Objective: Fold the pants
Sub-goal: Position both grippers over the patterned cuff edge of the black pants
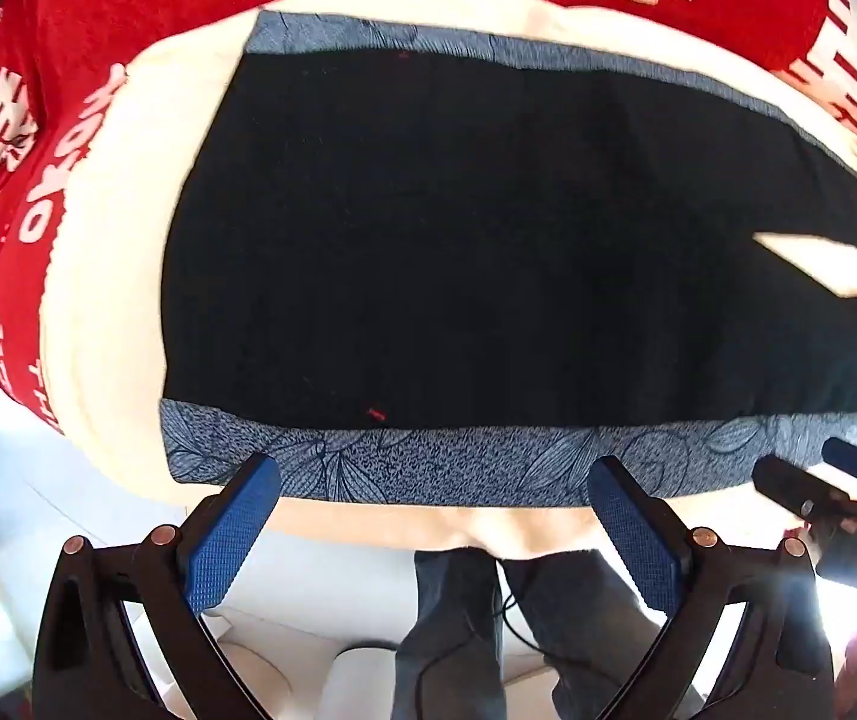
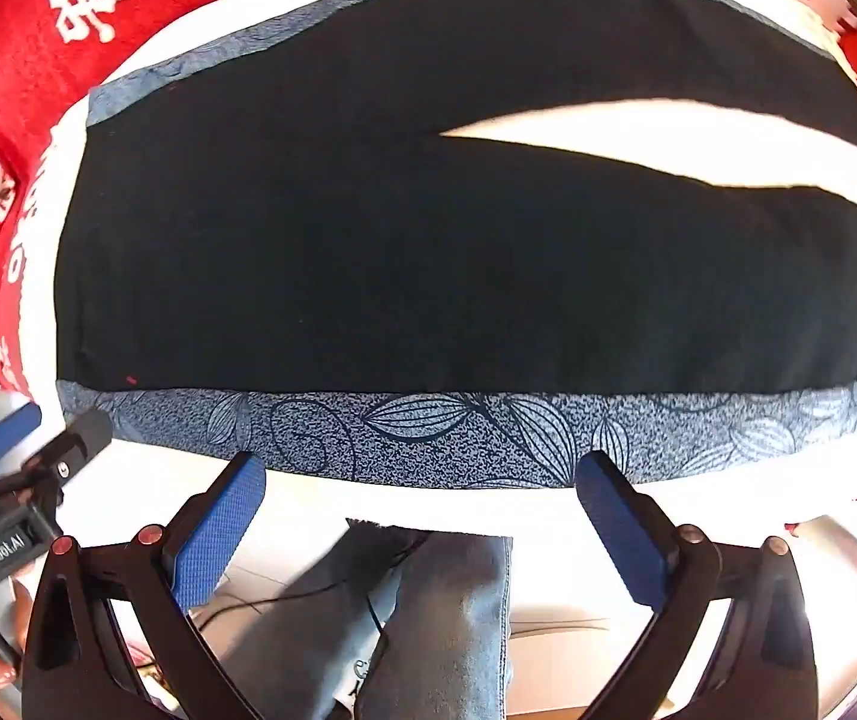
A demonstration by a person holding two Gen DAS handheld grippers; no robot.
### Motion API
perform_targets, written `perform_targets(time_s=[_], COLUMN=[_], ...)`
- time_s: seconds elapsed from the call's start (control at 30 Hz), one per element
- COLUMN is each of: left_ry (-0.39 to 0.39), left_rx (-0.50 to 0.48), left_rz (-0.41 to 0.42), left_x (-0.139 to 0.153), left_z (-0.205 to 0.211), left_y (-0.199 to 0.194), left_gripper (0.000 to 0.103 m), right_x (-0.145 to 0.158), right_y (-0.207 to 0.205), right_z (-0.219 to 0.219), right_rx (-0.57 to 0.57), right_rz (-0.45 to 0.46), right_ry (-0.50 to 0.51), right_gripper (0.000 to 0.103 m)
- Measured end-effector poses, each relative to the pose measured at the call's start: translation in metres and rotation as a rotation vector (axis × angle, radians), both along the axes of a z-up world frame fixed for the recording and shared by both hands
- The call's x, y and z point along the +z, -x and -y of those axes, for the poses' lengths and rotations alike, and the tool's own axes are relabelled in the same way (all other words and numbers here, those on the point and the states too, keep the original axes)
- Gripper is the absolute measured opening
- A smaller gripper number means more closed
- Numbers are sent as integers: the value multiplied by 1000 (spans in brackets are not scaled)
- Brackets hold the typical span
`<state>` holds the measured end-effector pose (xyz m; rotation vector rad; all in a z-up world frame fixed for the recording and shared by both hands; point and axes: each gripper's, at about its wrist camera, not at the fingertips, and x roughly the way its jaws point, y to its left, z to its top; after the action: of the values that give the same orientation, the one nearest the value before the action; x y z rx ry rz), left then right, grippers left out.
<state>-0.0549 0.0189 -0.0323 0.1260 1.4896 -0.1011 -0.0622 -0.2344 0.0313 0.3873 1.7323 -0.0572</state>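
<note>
So the pants (image 1: 488,240) are lying flat on a cream cloth (image 1: 110,312) that covers the surface, with a red cloth with white characters (image 1: 98,30) past the cream one on the far side of the pants. They're basically a big black slab with a blue-grey leaf-print band (image 2: 428,438) running along the near edge and another one along the far edge. Honestly the black part is so dark I can't make out any seams or creases in it. In the right wrist view the two legs split apart toward the right of the pants, cream showing in the gap, and the leg ends run out of frame, so no idea how they finish.

Left gripper (image 1: 434,486) hangs just over the near band, jaws spread wide, nothing between them. Right gripper (image 2: 419,474) is the same deal, wide apart over that same band, further along toward the legs, holding nothing. Each one peeks into the other's view at the edge, mostly cut off.

Below the near edge of the pants you can see the person's legs in jeans (image 2: 428,618) and a thin black cable (image 1: 512,618), partly hidden by the gripper arms. The floor area there is blown out by glare.
</note>
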Motion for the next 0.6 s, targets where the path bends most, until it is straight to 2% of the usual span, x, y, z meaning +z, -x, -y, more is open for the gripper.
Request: perform_targets(time_s=[0.07, 0.13, 0.43, 0.6], left_ry=[-3, 18, -5, -25], left_rx=[-7, -1, -6, -21], left_rz=[-22, -1, 0, -5], left_x=[-4, -2, -4, 2], left_z=[-4, -16, -25, -10], left_y=[1, 10, 22, -6], left_gripper=[103, 103, 103, 103], right_x=[0, 2, 10, 11], right_y=[6, 5, -2, 4], right_z=[-1, -6, -28, -36], right_rx=[-17, -19, 31, 42], right_rz=[-2, 1, 18, 10], right_ry=[22, 33, 111, 127], right_gripper=[103, 103, 103, 103])
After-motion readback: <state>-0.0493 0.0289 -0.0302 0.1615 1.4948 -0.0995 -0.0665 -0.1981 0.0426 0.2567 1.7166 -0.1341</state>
